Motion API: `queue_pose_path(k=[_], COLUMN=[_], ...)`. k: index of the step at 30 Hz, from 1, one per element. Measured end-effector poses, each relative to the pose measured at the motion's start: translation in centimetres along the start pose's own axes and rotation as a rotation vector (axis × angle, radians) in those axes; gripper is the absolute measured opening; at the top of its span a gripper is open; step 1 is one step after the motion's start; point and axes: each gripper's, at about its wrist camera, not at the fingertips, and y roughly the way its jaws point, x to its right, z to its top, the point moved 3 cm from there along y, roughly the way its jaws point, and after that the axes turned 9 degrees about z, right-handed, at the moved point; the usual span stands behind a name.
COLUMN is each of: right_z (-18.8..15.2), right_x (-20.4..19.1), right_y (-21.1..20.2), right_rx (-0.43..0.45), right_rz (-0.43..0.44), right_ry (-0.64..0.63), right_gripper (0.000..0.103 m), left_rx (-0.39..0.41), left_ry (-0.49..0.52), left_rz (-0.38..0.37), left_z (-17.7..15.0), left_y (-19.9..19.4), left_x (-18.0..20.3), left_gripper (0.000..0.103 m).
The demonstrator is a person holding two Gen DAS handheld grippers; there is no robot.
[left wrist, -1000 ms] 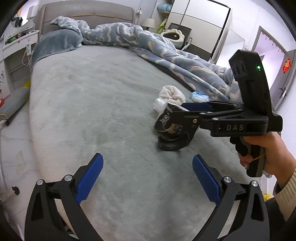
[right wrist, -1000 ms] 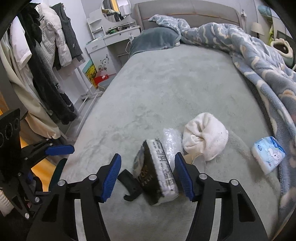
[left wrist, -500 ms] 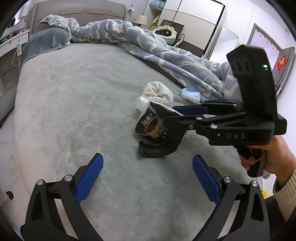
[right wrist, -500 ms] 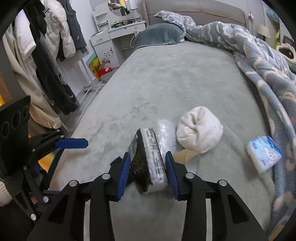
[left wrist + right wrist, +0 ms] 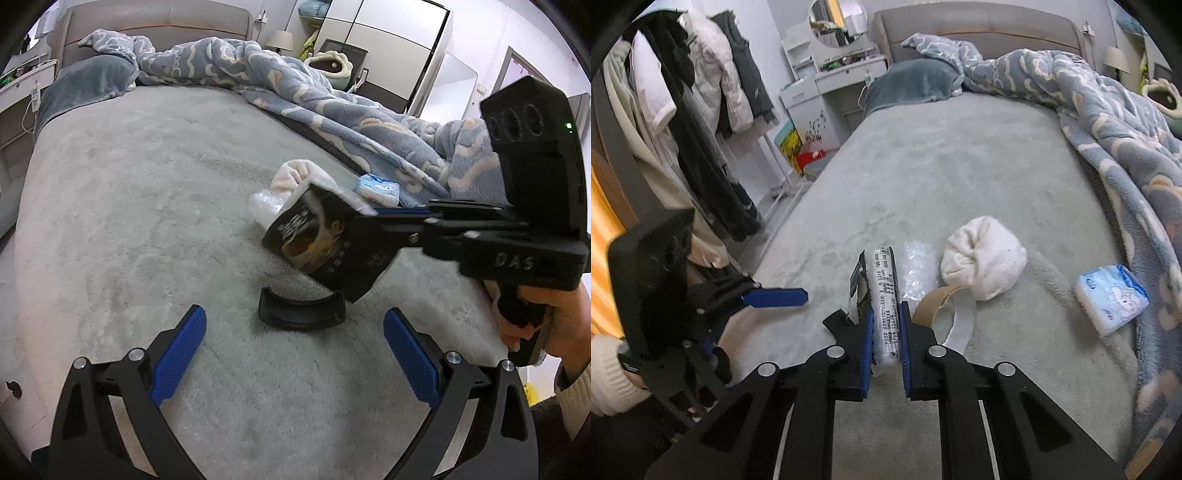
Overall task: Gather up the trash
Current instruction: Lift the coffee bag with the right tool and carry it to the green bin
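A black snack packet (image 5: 882, 280) is pinched between the pads of my right gripper (image 5: 884, 314), which is shut on it. In the left wrist view the packet (image 5: 295, 236) hangs tilted above the grey bed cover, with the right gripper (image 5: 343, 236) coming in from the right in a person's hand. Below it a black curved plastic piece (image 5: 301, 314) lies on the bed, between the wide-open fingers of my left gripper (image 5: 293, 321). Clear bubble wrap (image 5: 918, 273) and a tan and white paper strip (image 5: 938, 302) lie just behind the packet.
A balled white cloth (image 5: 982, 258) and a blue tissue pack (image 5: 1112, 299) lie to the right on the bed. The crumpled blue blanket (image 5: 1108, 110) covers the right side. Hanging clothes (image 5: 683, 110) and a white dressing table (image 5: 834, 81) stand left of the bed.
My right gripper's jaws closed from wide apart onto the black packet and raised it off the bed, uncovering the black curved piece. My left gripper moved closer to that piece.
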Motion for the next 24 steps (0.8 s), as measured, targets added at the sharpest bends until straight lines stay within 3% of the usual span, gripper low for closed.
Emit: queue_pose_path(k=[4,8,13,18,22,24], right_z=[0.2,0.4,0.4,0.2,0.1,0.0], right_x=[0.5,1.1,1.7,1.9,1.9,2.0], right_y=[-1.4,-2.7,-3.3,-3.4,-3.4,-3.5], right_rx=[0.056,0.107,0.131,0.127,0.123,0.124], right_rz=[-0.01,-0.014,-0.01,-0.015,-0.02,-0.022], right_ry=[0.011,0.031,0.053,0.054,0.06,0.066], right_gripper=[0.013,0.013,0.013,0.013,0.013,0.013], left_rx=[0.007,0.015,-0.002,-0.022,-0.039,-0.042], left_ry=[-0.006,0.007,0.008,0.033,0.042,0.032], left_rz=[0.005,0.017,0.03,0.024,0.054,0.06], left_z=[0.1,0.2,0.2,0.4,0.3,0.3], left_y=[0.3,0.5,1.2,1.9,2.5,2.5], left_x=[0.2,0.5,0.7,1.6,1.8,1.7], left_gripper=[0.097,0.087,0.083,0.072,0.051,0.051])
